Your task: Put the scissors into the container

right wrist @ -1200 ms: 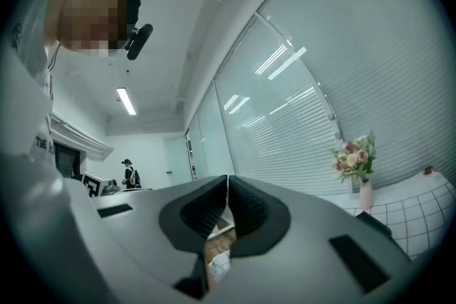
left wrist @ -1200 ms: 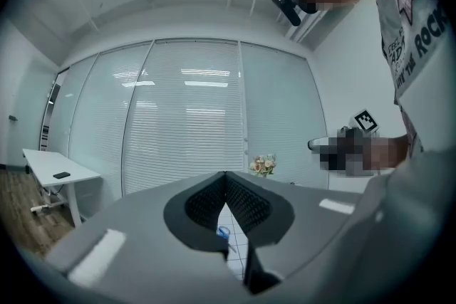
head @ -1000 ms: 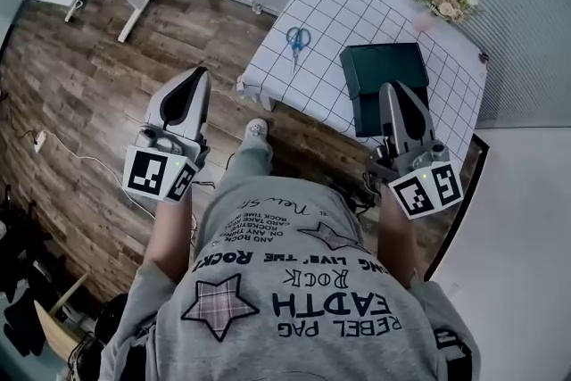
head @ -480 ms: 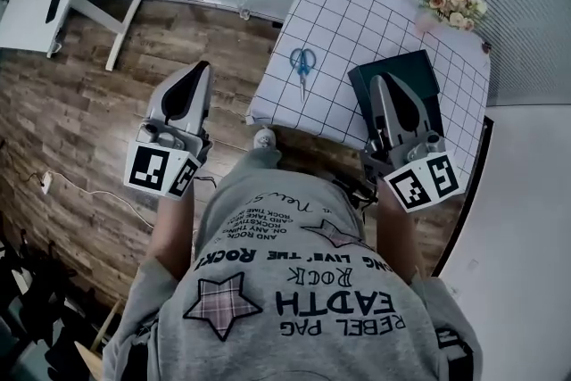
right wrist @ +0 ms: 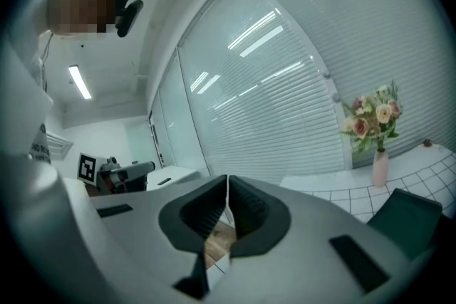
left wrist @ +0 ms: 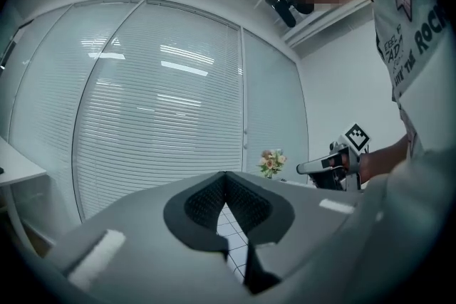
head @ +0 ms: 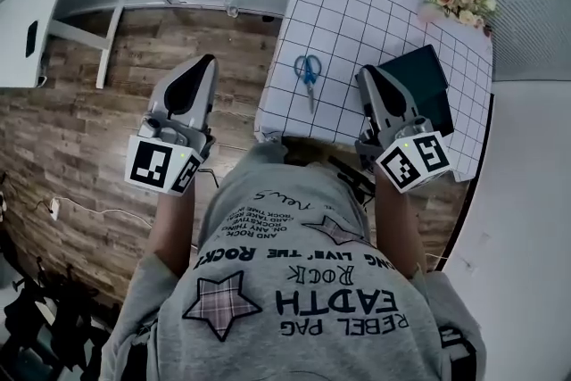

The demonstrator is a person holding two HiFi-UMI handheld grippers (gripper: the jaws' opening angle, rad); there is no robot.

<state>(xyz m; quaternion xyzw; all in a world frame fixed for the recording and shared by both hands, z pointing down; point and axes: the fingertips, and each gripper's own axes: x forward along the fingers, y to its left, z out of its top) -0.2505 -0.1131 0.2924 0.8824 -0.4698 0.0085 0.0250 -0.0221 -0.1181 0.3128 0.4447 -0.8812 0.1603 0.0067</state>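
The approach is the step in hand, and nothing is gripped yet. The right gripper (head: 366, 74) hangs over the near edge of the grid-cloth table (head: 357, 4), its jaws pressed together and empty. The left gripper (head: 205, 62) is likewise closed on nothing. The blue-handled scissors (head: 310, 74) lie flat just left of the right gripper's tips. The dark green container (head: 426, 78), probably an open box, sits at its right. Next, I judge, the right jaws must part and drop over the scissors.
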